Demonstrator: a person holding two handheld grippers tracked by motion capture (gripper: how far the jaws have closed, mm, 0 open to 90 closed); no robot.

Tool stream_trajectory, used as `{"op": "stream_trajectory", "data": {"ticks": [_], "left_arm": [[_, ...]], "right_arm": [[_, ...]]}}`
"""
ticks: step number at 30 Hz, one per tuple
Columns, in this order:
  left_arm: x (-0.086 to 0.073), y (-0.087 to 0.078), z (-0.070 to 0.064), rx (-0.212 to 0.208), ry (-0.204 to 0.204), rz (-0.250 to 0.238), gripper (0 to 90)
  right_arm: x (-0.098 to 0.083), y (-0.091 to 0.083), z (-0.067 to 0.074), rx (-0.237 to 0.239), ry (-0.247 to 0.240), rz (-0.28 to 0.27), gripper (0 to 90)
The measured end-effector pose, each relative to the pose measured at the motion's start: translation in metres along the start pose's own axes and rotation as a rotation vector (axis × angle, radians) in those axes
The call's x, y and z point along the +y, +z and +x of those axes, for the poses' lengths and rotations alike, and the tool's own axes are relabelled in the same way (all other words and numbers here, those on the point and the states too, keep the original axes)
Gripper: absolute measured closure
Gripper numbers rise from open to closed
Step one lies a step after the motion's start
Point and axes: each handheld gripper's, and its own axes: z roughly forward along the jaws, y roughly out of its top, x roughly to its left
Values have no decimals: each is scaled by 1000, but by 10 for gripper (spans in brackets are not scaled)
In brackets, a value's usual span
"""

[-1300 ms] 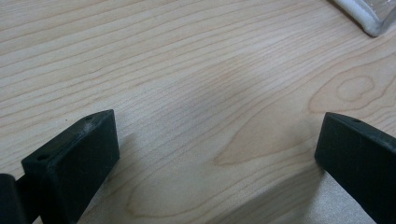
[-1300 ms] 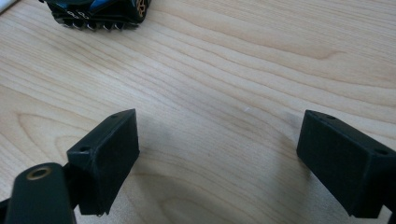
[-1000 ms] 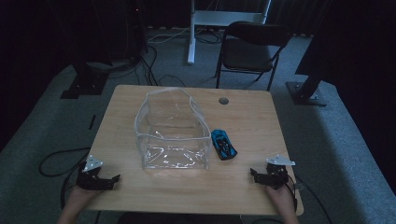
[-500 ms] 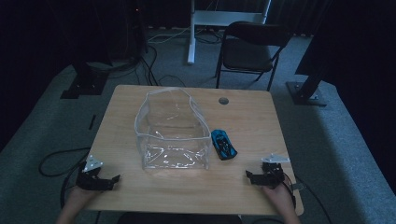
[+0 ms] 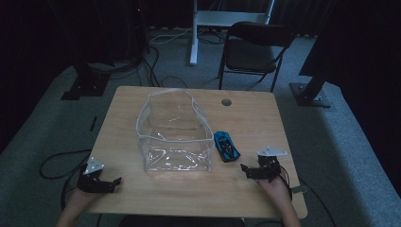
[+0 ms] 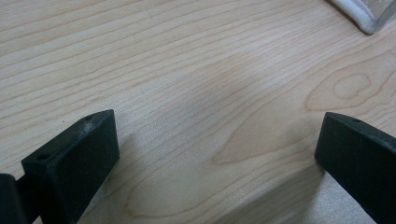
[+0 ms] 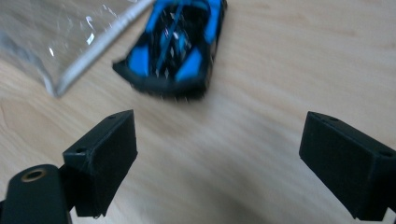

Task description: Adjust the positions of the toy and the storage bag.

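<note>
Blue toy car [image 5: 226, 146] parked on the worktop [image 5: 265, 118], just right of the clear plastic bag [image 5: 173, 132], nose pointing away, tail toward the near edge. Right tool [image 5: 249, 171] closing in from the near right of the car, jaws just opened to their full spread, nothing between them yet. Seen along that tool, the car [image 7: 175, 44] sits ahead and a little left of the gap, slightly smeared, with the bag's stiff rim [image 7: 100, 49] right beside it. Left tool [image 5: 112, 182] parked low at the near left corner, well apart from the car, jaws spread over bare wood, holding nothing. Risks from here, as a judgement: approach off-centre, so one pad likely to meet the tail first and shove the car forward, since wheels roll freely. Left pad also liable to snag the bag rim, crumpling or dragging the bag. Narrow, smooth body, so a pinch across the wrong axis apt to squirt it out. Better odds with the gap lined up across the car's sides before squeezing.
</note>
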Motion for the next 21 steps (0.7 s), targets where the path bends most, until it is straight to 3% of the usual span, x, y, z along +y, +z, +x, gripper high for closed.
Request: {"op": "stream_trajectory", "data": {"ticks": [8,21], "left_arm": [[0,0,0,-1,0,0,2],[0,0,0,-1,0,0,2]], "right_arm": [[26,13,10,32,-36,-22,104],[56,60,19,35,-55,16,104]]}}
